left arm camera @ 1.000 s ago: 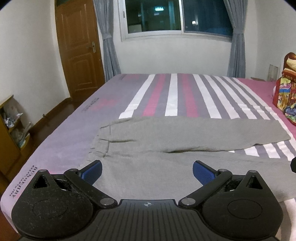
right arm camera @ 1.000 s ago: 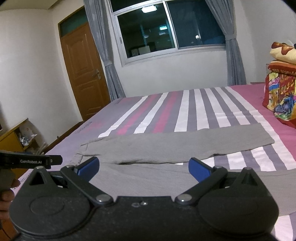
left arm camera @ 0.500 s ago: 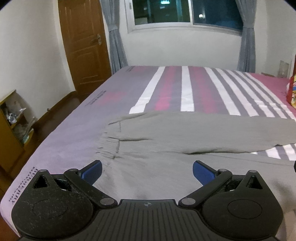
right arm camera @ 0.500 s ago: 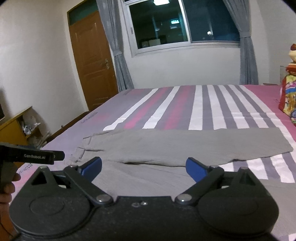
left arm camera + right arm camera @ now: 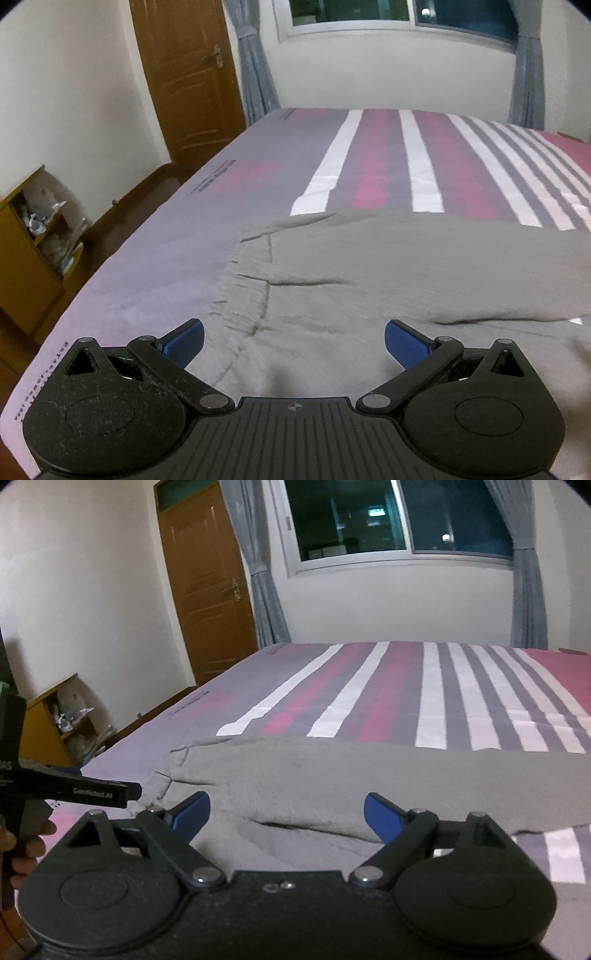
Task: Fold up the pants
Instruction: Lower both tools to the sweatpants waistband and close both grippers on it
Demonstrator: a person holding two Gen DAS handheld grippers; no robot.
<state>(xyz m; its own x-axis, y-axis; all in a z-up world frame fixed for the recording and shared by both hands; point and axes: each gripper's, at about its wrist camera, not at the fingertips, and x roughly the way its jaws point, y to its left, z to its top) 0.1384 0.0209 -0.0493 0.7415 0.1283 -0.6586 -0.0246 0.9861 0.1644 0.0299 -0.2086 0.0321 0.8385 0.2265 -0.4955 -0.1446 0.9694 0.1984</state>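
Grey pants (image 5: 369,273) lie spread on the striped bed, waistband to the left and legs running right. They also show in the right wrist view (image 5: 332,775). My left gripper (image 5: 293,341) is open and empty, low over the waistband area near the bed's front edge. My right gripper (image 5: 286,812) is open and empty, low over the near leg where it meets the far leg. The left gripper's body (image 5: 74,790) shows at the left of the right wrist view.
The bed (image 5: 424,155) with pink, white and grey stripes fills the room's middle. A wooden shelf unit (image 5: 33,236) stands left on the floor. A brown door (image 5: 184,74), a window (image 5: 399,517) and curtains are at the back wall.
Both grippers have moved forward, down and to the left, closer to the pants' waistband end. The pillows at the right have left both views. Both stay open.
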